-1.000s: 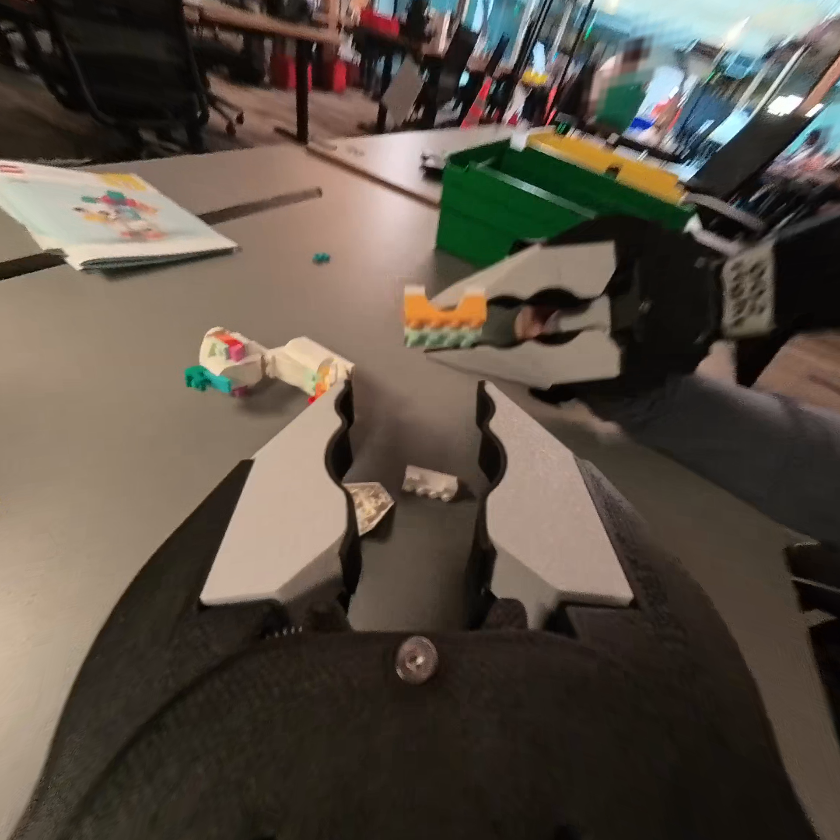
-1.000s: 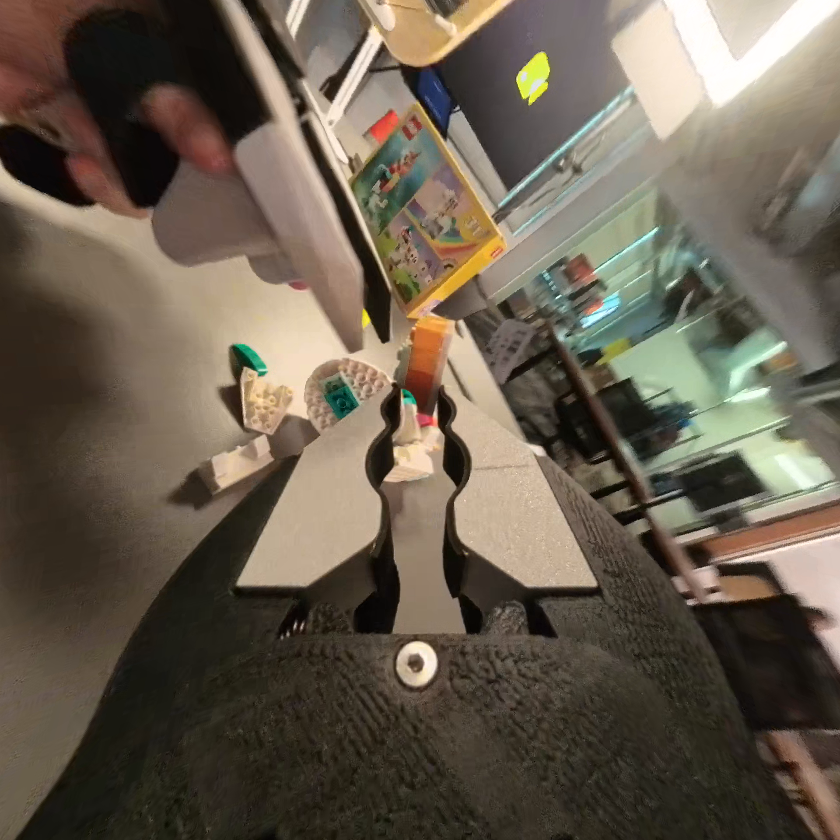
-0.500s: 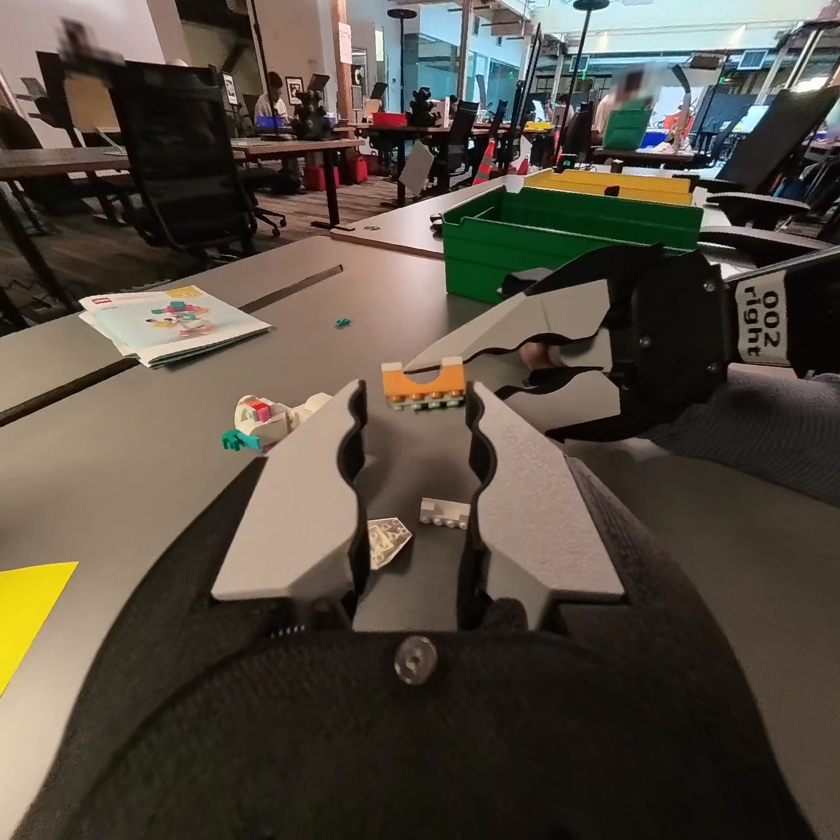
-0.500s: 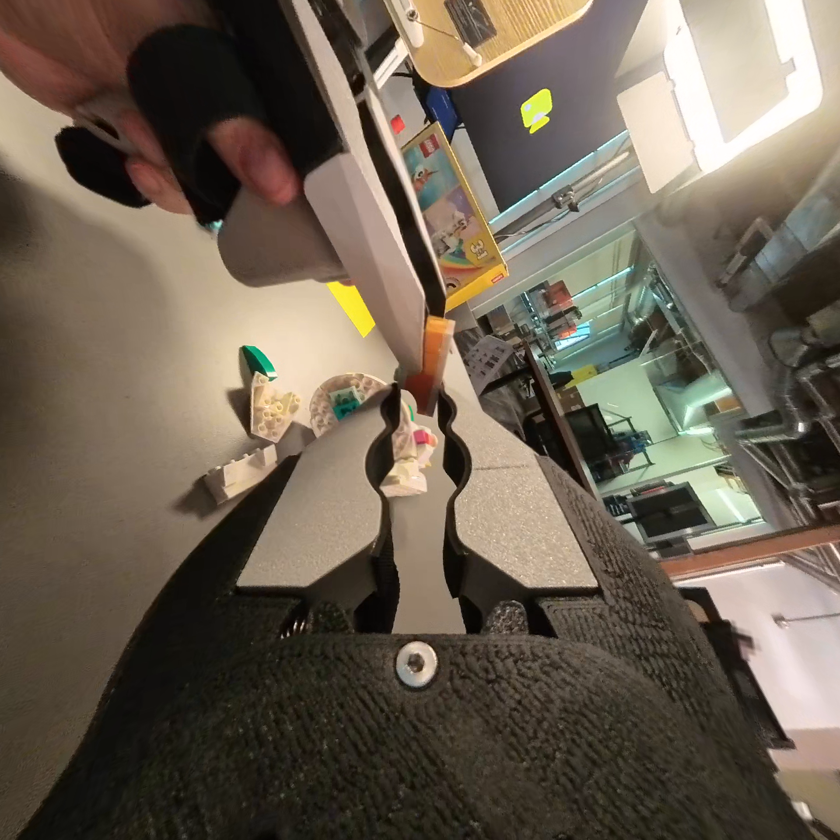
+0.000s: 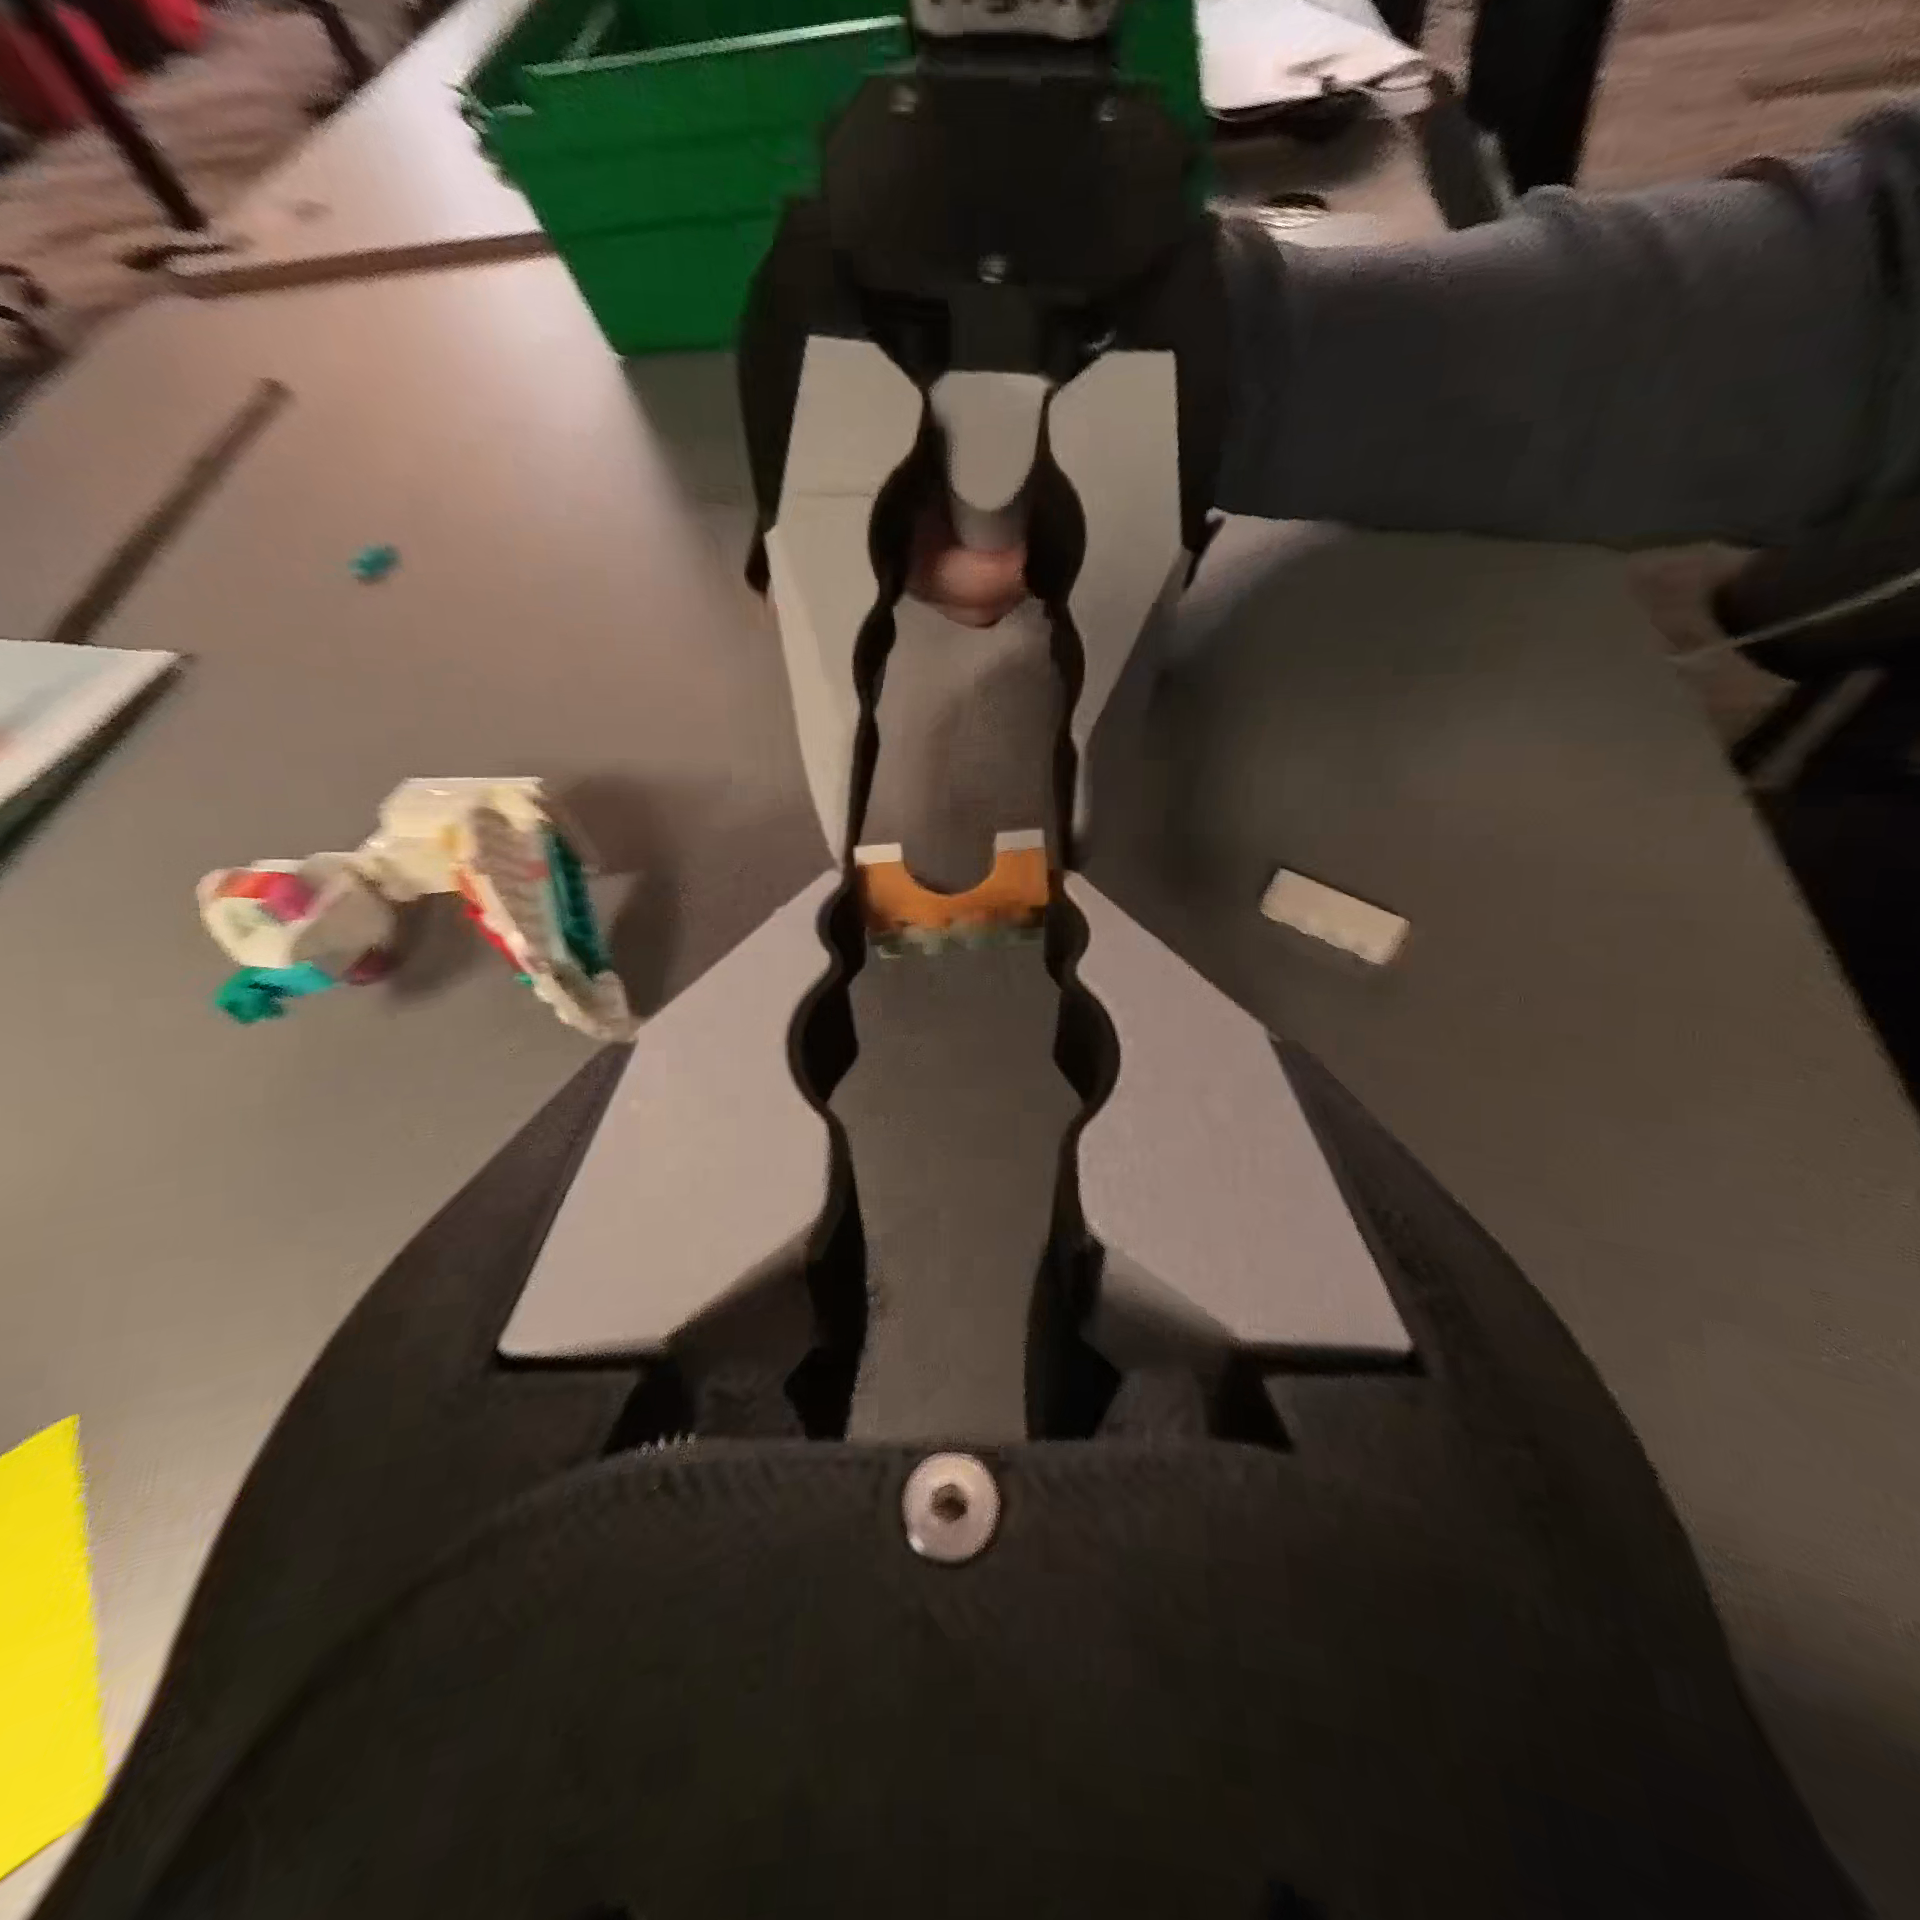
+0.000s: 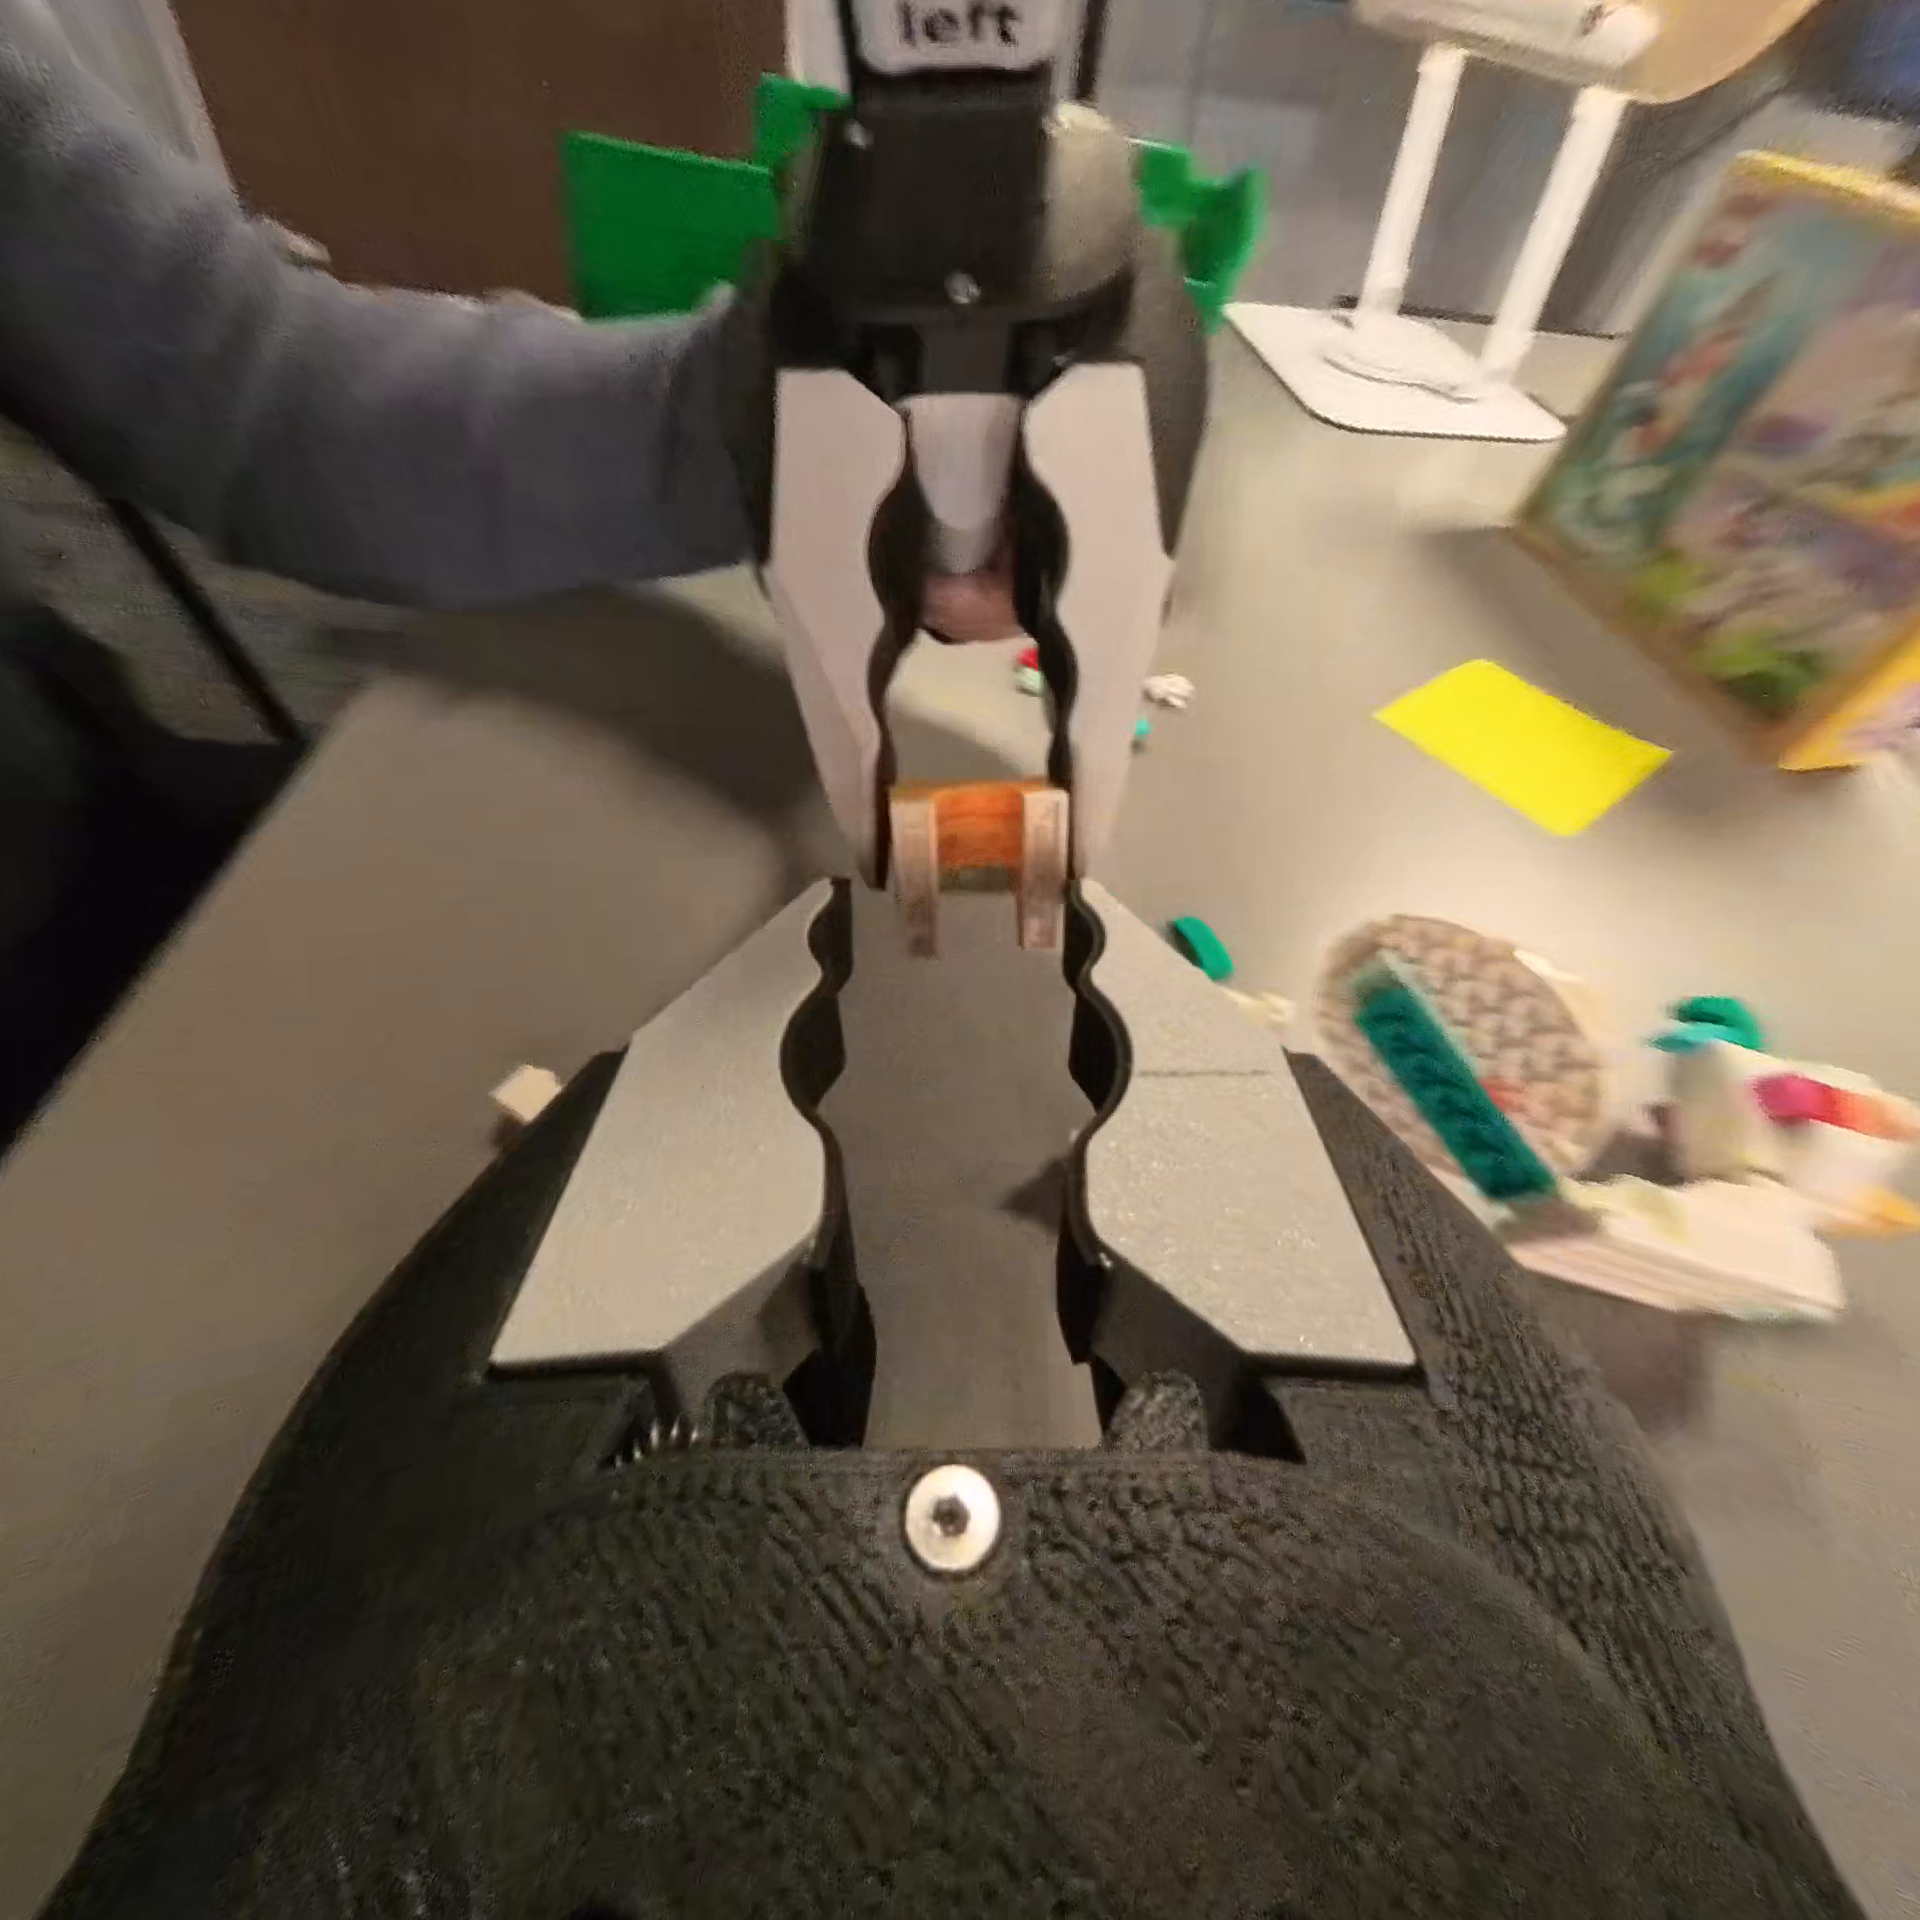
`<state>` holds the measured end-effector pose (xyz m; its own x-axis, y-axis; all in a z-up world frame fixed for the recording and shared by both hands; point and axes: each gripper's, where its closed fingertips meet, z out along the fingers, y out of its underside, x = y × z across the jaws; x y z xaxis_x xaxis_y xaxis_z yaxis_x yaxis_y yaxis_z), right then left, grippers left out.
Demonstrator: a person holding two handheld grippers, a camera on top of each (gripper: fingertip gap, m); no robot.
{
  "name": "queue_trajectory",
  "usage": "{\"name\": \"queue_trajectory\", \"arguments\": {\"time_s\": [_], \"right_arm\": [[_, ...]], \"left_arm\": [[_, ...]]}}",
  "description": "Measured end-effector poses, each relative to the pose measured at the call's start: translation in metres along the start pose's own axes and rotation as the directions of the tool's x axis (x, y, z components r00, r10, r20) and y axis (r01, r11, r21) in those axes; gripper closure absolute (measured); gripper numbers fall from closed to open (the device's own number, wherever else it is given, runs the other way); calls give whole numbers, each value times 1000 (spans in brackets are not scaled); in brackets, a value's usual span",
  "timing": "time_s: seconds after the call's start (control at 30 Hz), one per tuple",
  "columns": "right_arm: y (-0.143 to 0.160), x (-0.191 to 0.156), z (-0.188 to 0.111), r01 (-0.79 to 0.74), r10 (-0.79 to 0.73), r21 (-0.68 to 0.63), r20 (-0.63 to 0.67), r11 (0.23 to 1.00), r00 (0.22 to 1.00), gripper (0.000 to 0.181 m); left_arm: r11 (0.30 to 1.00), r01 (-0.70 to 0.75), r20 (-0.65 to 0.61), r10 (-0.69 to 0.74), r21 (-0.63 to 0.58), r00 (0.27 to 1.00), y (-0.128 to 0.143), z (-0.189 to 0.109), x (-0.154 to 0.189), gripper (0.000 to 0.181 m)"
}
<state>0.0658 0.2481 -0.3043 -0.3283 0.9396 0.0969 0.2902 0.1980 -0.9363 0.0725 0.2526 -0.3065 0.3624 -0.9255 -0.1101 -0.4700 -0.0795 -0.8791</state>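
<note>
I see my left gripper (image 5: pixel 951 914) and right gripper (image 6: pixel 956 914) meeting tip to tip mid-frame. The orange brick (image 5: pixel 951 896) sits pinched in the left jaws; whether the right jaws grip it, I cannot tell.
</note>
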Motion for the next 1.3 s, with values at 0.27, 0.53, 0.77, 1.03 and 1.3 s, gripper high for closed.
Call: {"name": "queue_trajectory", "arguments": {"time_s": [0.27,0.53,0.77,1.03,1.3], "right_arm": [[-8,-12,4,-114,108,49,113,992,988,140],[2,-8,9,-104,104,-1,80,995,991,144],[2,-4,7,-70,70,0,49,998,996,145],[4,-5,7,-98,98,0,71,995,993,146],[9,-9,13,-109,112,-31,88,994,990,145]], "left_arm": [[999,29,-96,-30,-19,995,5,-7,12,147],[997,15,-109,-24,-78,994,11,0,16,147],[995,48,-90,-55,-83,994,10,0,12,147],[995,49,-94,-57,-91,994,12,0,12,147],[999,47,-80,-48,-12,996,1,-5,8,147]]}}
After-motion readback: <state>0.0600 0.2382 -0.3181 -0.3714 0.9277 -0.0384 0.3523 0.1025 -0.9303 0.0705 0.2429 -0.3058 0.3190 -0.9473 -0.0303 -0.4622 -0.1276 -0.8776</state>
